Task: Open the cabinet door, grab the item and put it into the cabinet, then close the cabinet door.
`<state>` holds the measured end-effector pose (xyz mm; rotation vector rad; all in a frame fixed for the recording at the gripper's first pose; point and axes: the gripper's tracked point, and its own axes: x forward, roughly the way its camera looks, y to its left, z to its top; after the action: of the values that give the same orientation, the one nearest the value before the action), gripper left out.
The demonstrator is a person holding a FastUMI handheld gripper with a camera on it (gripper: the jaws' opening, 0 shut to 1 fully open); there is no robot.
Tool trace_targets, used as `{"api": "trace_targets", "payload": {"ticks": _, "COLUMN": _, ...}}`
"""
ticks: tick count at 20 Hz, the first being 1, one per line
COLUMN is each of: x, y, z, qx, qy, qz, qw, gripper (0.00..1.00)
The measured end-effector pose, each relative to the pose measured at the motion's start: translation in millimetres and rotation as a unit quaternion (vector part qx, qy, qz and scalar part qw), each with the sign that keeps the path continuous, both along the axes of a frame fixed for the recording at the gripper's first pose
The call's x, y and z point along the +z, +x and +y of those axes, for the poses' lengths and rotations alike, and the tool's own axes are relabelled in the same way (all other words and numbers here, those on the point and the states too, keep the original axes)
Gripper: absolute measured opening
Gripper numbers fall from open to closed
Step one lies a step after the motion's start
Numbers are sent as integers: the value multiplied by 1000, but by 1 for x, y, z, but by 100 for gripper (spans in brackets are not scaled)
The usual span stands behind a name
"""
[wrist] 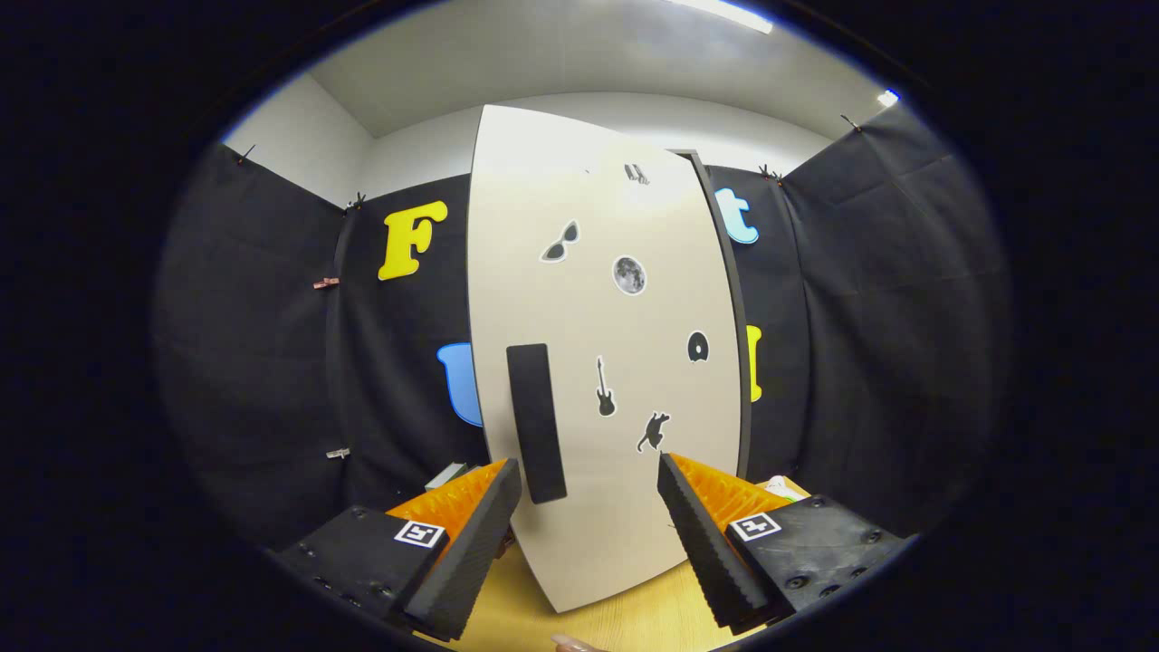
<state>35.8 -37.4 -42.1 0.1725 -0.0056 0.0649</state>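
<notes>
We face the cabinet door point(607, 362), a pale panel dotted with small stickers, standing on the wooden table point(634, 625) just ahead of our gripper point(589, 475). The fingers are spread wide with nothing between them except the lower part of the door beyond; the dark vertical handle point(536, 422) sits near the left finger, a little ahead of it. The door looks flush against the dark cabinet edge point(735, 344) on its right, so we judge it shut, though the angle leaves some doubt. A shut door fits two stages: door not opened with the item outside, or item stowed and the door closed again. We cannot pick out the item for certain; small things peek behind each finger, too hidden to name. A fingertip point(572, 644) shows below the gripper.
</notes>
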Motion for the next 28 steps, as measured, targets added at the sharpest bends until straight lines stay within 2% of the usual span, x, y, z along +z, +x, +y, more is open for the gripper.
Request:
{"api": "trace_targets", "payload": {"ticks": 4, "x": -9, "y": -4, "z": -11, "qx": -2, "qy": -16, "qz": 21, "qw": 1000, "gripper": 98}}
{"api": "trace_targets", "payload": {"ticks": 13, "x": -3, "y": -15, "z": -18, "qx": 19, "qy": -30, "qz": 14, "qw": 999, "gripper": 98}}
{"api": "trace_targets", "payload": {"ticks": 28, "x": -1, "y": -25, "z": -24, "qx": 0, "qy": -31, "qz": 13, "qw": 999, "gripper": 98}}
